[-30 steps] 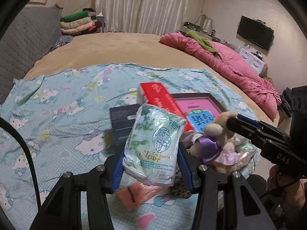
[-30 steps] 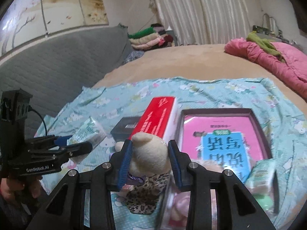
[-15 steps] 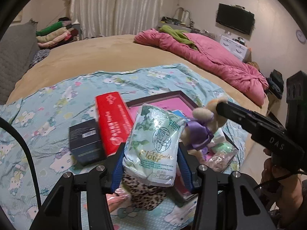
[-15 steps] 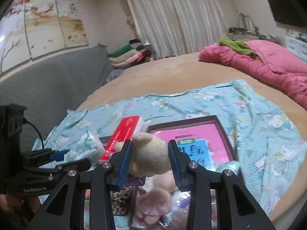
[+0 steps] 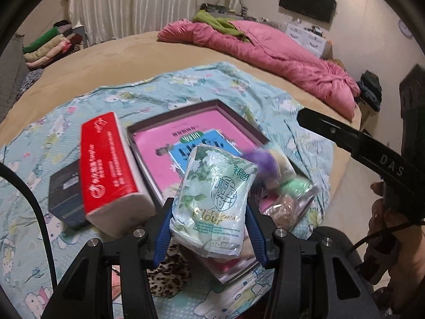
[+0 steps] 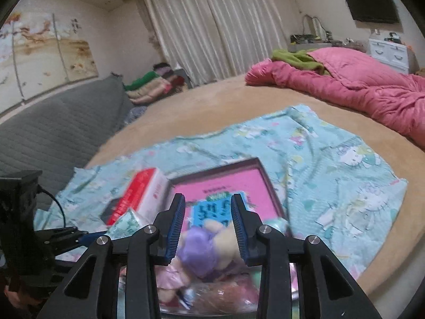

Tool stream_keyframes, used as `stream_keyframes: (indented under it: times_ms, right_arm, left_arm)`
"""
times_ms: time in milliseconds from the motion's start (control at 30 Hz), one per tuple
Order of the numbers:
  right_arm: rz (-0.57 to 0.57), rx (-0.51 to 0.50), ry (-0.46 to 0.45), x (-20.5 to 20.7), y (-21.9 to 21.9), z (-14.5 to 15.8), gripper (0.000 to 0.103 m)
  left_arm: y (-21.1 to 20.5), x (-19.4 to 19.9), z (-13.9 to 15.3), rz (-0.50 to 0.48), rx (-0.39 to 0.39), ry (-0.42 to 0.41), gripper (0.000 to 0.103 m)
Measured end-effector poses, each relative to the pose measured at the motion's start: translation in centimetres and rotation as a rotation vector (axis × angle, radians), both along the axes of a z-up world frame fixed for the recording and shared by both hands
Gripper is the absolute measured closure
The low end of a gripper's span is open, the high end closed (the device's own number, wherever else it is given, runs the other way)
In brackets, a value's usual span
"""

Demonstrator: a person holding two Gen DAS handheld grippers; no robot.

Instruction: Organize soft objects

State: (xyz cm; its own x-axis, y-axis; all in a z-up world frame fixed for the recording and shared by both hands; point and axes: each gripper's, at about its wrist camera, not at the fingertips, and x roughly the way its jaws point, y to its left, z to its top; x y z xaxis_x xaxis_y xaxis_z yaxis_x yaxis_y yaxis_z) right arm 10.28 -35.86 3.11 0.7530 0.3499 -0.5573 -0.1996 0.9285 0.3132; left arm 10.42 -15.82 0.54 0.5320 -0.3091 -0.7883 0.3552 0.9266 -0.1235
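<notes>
Left hand-held gripper clamps tissue pack; right hand-held gripper spread above plush toy

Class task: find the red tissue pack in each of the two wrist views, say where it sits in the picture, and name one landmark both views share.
Left wrist view: the red tissue pack lies left of centre, against the left wall of the framed box.
Right wrist view: the red tissue pack is lower left, again left of that box.
Shared landmark: the pink quilt on the bed.
</notes>
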Motion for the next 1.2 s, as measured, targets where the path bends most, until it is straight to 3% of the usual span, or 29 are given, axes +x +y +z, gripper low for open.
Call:
stream_keyframes:
  times_ms: [267, 633, 800, 933, 1200]
  right_arm:
    - [0.005, 0.012, 0.061, 0.7, -0.5, -2.1, 0.066]
    - [0.017, -0.066, 0.144, 1.7, 0.4, -5.2, 0.066]
    - [-0.008, -0.061, 0.154, 1.8, -0.3, -5.7, 0.058]
    - [-0.030, -0.049, 0.160, 1.9, -1.0, -5.9, 0.058]
    - [-0.043, -0.049, 0.174, 2.1, -1.5, -6.3, 0.047]
  left_arm:
    - [-1.6, 1.1, -2.5, -0.023, 0.020, 0.063, 0.052]
    - [-2.8, 3.0, -3.7, -0.028, 0.010, 0.090, 0.051]
    - [-3.6, 3.6, -3.8, -0.043, 0.013, 0.096, 0.051]
    - [-4.4, 4.2, -4.1, -0.061, 0.020, 0.113, 0.050]
    - [-6.2, 4.7, -5.1, -0.086, 0.082, 0.127, 0.048]
